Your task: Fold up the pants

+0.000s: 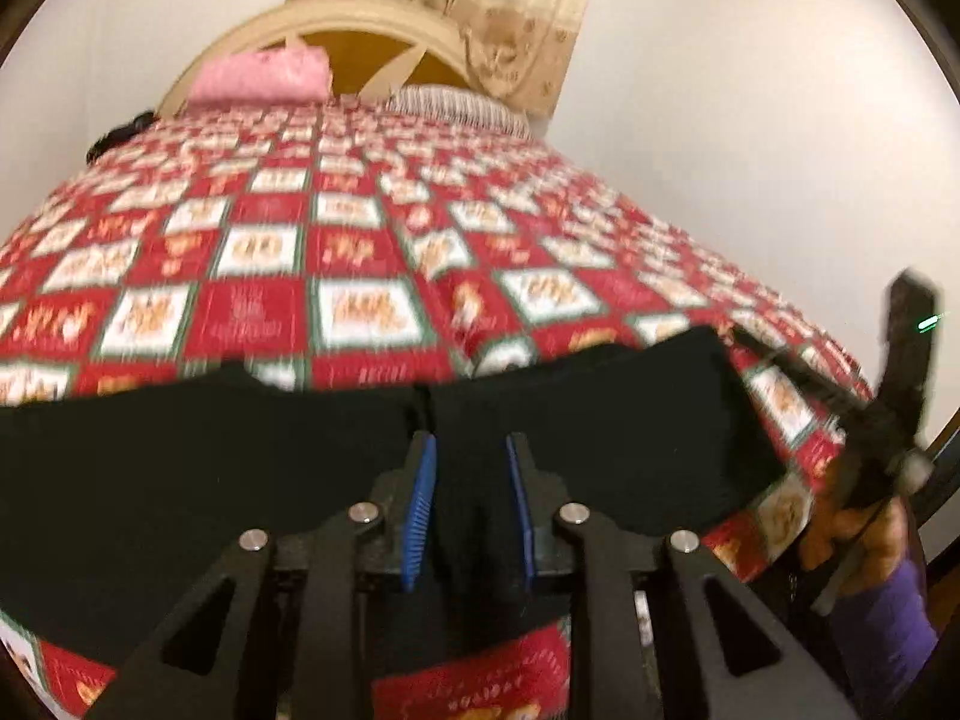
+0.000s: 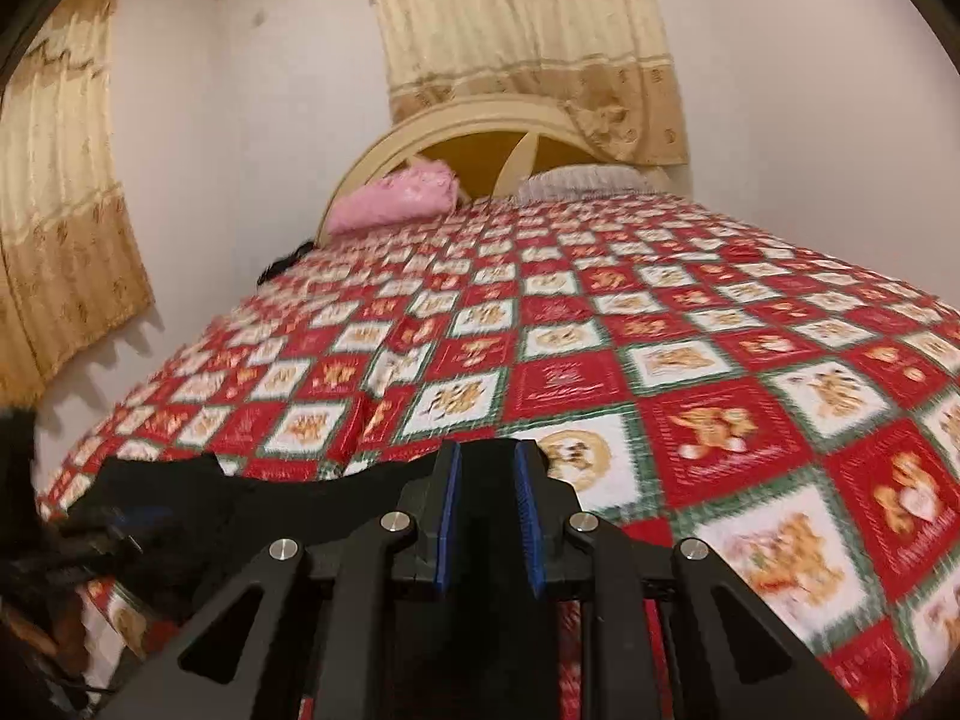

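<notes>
The black pants (image 1: 240, 468) lay spread across the near edge of the bed, on the red-and-white patchwork bedspread (image 1: 360, 252), with their far hem running roughly side to side across both views. They looked soft and limp, light enough to lift from two points but likely to sag and bunch between them, so the sensible holds were the outer corners or the waistband edge, taken through a doubled layer of cloth. The left gripper (image 1: 468, 456) had its blue-padded fingers (image 1: 420, 498) somewhat apart with dark fabric between them; whether they actually pinched it could not be told through the blur. The right gripper (image 2: 487, 468) stood at the pants' (image 2: 252, 510) right end, fingers (image 2: 447, 516) likewise parted around something dark, grip unclear. In the left view the right gripper's body (image 1: 888, 420) and the hand (image 1: 852, 534) holding it showed at the far right. Beyond the bedspread sat a pink pillow (image 2: 396, 192), a striped pillow (image 2: 588, 180), a curved cream headboard (image 2: 480, 126) and gold curtains (image 2: 528, 30).
</notes>
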A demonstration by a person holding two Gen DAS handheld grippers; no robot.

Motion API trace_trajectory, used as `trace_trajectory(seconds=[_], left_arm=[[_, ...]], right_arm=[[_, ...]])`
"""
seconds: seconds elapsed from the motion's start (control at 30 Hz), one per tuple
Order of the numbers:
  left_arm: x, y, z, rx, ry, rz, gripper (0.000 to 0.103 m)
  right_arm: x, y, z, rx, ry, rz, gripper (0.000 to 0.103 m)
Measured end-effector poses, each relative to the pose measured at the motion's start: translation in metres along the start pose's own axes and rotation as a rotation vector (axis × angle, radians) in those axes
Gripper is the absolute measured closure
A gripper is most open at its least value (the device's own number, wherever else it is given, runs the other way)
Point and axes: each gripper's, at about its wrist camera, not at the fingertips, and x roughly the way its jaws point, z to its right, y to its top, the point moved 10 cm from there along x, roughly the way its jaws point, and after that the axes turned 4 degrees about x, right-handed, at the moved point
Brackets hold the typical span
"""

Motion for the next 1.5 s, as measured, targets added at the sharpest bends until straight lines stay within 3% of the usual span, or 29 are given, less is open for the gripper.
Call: trace_trajectory(seconds=[0.13,0.23,0.4,0.5,0.57,0.63,0.73,0.8,0.9,0.97,1.03,1.07,1.13,1.17,1.3,1.33,1.4,1.5], left_arm=[[0.020,0.020,0.016,0.031,-0.042,0.022,0.078],[0.050,0.011,0.025,0.042,-0.047,-0.038,0.078],[0.070,-0.022,0.018,0.011,-0.025,-0.140,0.078],[0.063,-0.023,0.016,0.043,-0.012,-0.128,0.078],[0.062,-0.023,0.017,0.056,-0.004,-0.128,0.078],[0.062,-0.025,0.017,0.051,-0.006,-0.127,0.078],[0.062,-0.024,0.018,0.063,-0.002,-0.129,0.078],[0.058,-0.020,0.013,0.067,0.017,-0.123,0.078],[0.042,-0.013,-0.005,0.070,0.083,-0.096,0.074],[0.027,-0.008,-0.030,0.064,0.181,-0.071,0.053],[0.013,-0.007,-0.054,0.045,0.262,-0.047,0.042],[0.006,-0.006,-0.066,0.032,0.292,-0.038,0.039],[-0.005,-0.010,-0.087,0.004,0.340,-0.032,0.035],[-0.012,-0.013,-0.102,-0.016,0.376,-0.033,0.033],[-0.037,-0.027,-0.154,-0.078,0.509,-0.037,0.021],[-0.045,-0.031,-0.168,-0.099,0.548,-0.037,0.012],[-0.064,-0.041,-0.197,-0.151,0.623,-0.022,0.005],[-0.080,-0.052,-0.229,-0.221,0.685,-0.022,0.004]], right_arm=[[0.043,-0.027,0.013,0.021,-0.049,-0.117,0.083],[0.043,-0.025,0.022,0.118,0.010,-0.113,0.083],[0.026,-0.019,0.020,0.157,0.028,-0.071,0.083],[-0.002,-0.012,-0.007,0.061,0.049,0.012,0.080],[-0.013,-0.018,-0.023,-0.007,0.047,0.018,0.080],[-0.012,-0.038,-0.035,-0.068,0.032,-0.032,0.080],[0.000,-0.067,-0.029,-0.063,-0.012,-0.111,0.080],[-0.003,-0.069,-0.026,-0.030,-0.011,-0.089,0.080],[-0.004,-0.059,-0.031,0.014,0.001,-0.103,0.080],[-0.009,-0.050,-0.043,0.041,0.053,-0.081,0.080],[-0.015,-0.043,-0.060,0.050,0.103,-0.051,0.078],[-0.016,-0.039,-0.072,0.053,0.128,-0.039,0.075],[-0.016,-0.036,-0.098,0.051,0.182,-0.022,0.052],[-0.015,-0.036,-0.108,0.044,0.198,-0.019,0.050],[-0.001,-0.042,-0.156,0.008,0.260,-0.039,0.050],[0.003,-0.046,-0.167,0.009,0.280,-0.047,0.050],[0.008,-0.054,-0.184,0.009,0.310,-0.068,0.050],[0.018,-0.072,-0.208,-0.008,0.349,-0.115,0.050]])
